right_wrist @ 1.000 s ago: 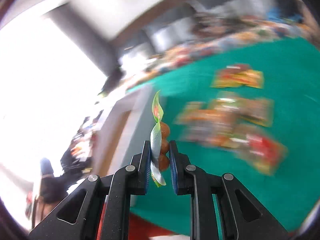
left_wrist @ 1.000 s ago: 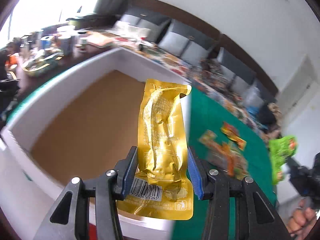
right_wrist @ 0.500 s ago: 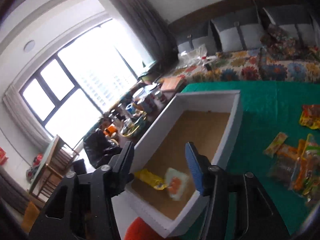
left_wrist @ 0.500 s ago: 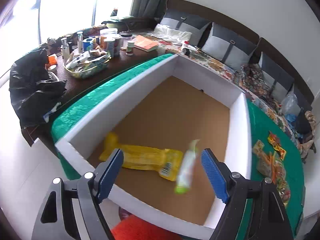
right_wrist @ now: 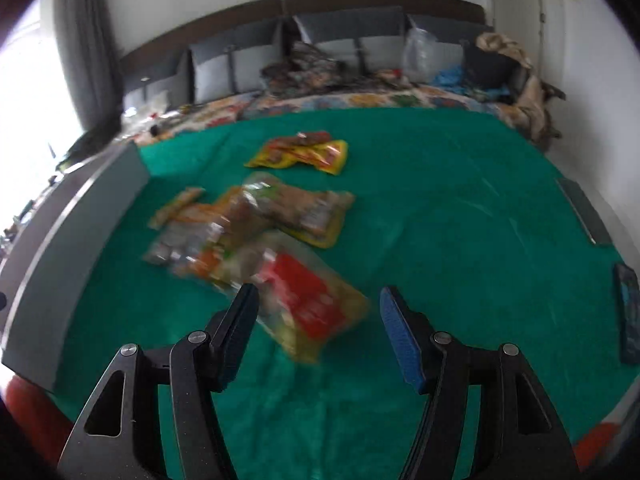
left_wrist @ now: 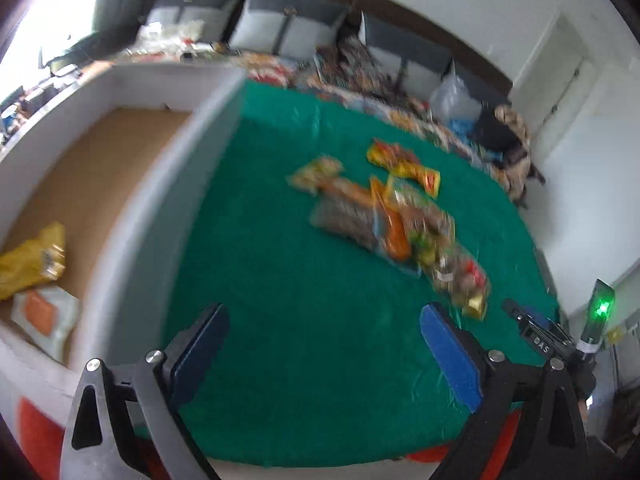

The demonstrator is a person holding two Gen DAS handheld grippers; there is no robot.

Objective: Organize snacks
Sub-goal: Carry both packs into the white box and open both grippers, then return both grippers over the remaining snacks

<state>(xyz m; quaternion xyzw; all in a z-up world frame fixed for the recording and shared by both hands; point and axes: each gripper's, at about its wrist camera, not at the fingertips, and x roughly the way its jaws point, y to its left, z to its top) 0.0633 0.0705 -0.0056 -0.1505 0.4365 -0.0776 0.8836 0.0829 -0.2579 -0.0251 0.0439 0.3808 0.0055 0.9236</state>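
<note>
Snacks in crinkly plastic packets (right_wrist: 256, 236) lie heaped on my green, towel-textured cloth (left_wrist: 304, 320), a loose pile a little left of the middle in the right wrist view. Nearest my right gripper (right_wrist: 316, 330) is a clear, glossy pouch with a red label (right_wrist: 304, 300); it lies on the cloth below and between the blue-padded fingers (right_wrist: 400, 340), which do not touch it. Those jaws are opening and hold nothing. Farther off lies a flat yellow packet with red print (right_wrist: 304, 154), apart from the heap. Motion blur smears every label, so I can read no brand on any of them.

My left gripper (left_wrist: 324, 344) hangs over bare cloth, its jaws spread wide and opening further, nothing between them. Left of it stands the white-walled rectangular box with a brown cardboard floor (left_wrist: 132, 216). In its near corner lie a crumpled gold foil pouch (left_wrist: 32, 260) and, just beside it on the near side, a white packet with an orange panel (left_wrist: 44, 316). At the far right of the left wrist view I see my other tool, black, with small white letters reading "DAS" (left_wrist: 542, 346) and a green light (left_wrist: 602, 310).
</note>
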